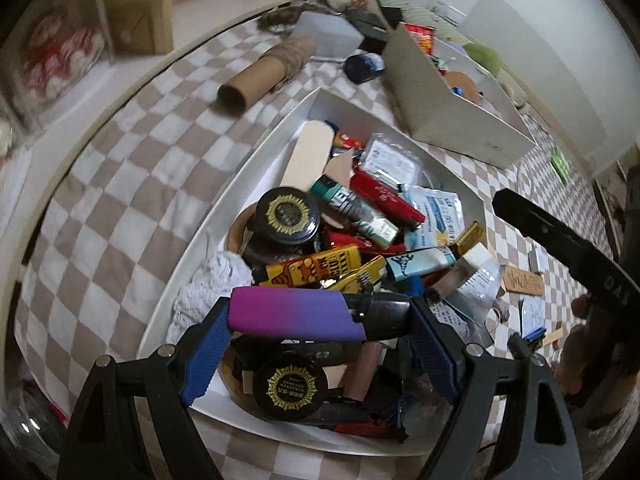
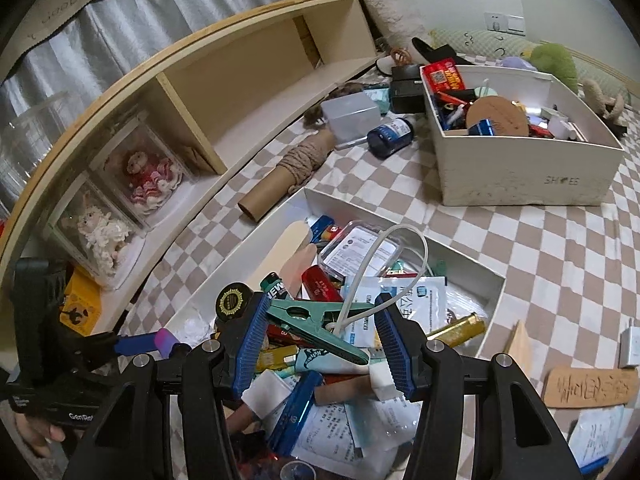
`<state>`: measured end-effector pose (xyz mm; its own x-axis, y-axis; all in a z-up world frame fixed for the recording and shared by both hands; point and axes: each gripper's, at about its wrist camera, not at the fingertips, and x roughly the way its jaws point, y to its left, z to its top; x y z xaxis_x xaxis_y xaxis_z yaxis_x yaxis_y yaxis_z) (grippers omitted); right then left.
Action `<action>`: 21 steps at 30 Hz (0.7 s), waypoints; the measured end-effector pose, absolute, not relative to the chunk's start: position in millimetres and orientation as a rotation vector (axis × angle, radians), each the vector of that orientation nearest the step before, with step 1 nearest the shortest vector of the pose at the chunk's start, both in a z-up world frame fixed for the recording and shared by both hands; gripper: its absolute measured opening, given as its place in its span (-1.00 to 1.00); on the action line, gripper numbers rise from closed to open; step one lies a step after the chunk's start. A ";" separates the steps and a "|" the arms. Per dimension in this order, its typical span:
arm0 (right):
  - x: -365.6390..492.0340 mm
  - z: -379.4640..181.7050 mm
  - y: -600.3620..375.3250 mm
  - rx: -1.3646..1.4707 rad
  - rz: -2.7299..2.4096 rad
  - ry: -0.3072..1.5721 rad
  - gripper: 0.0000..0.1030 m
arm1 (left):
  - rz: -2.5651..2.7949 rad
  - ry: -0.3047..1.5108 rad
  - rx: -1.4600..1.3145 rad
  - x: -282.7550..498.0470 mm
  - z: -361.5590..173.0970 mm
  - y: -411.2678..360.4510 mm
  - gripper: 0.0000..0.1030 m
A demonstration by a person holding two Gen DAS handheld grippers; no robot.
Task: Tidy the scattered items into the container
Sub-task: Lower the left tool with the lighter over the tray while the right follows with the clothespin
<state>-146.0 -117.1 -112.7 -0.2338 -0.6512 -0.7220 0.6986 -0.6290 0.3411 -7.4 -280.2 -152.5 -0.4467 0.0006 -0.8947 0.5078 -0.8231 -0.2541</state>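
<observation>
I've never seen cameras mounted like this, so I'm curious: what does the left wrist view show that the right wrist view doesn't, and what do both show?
Only the left view: a green card far right on the checked cloth.

Only the right view: the teal clip with its white cord in the right hand-held gripper, two boxed dolls on the shelf, a white charger.

Both: the white tray, the cardboard tube, the purple lighter in the left hand-held gripper, the shoe box.
</observation>
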 end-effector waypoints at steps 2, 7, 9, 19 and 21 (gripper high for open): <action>-146.8 -115.4 -119.7 1.117 -1.955 0.068 0.08 | -2.285 0.824 1.425 -5.4 -158.0 -284.3 0.66; -147.2 -121.8 -123.0 1.133 -1.948 0.066 0.08 | -2.190 1.097 1.416 -0.9 -172.8 -290.4 0.66; -146.2 -123.3 -123.6 1.136 -1.945 0.071 0.08 | -2.165 1.118 1.394 0.2 -173.8 -290.1 0.66; -144.9 -125.3 -125.8 1.137 -1.922 0.088 0.08 | -2.089 1.084 1.311 1.4 -175.6 -293.4 0.66; -144.2 -125.8 -127.3 1.136 -1.915 0.094 0.08 | -2.091 1.093 1.295 1.5 -175.9 -295.3 0.74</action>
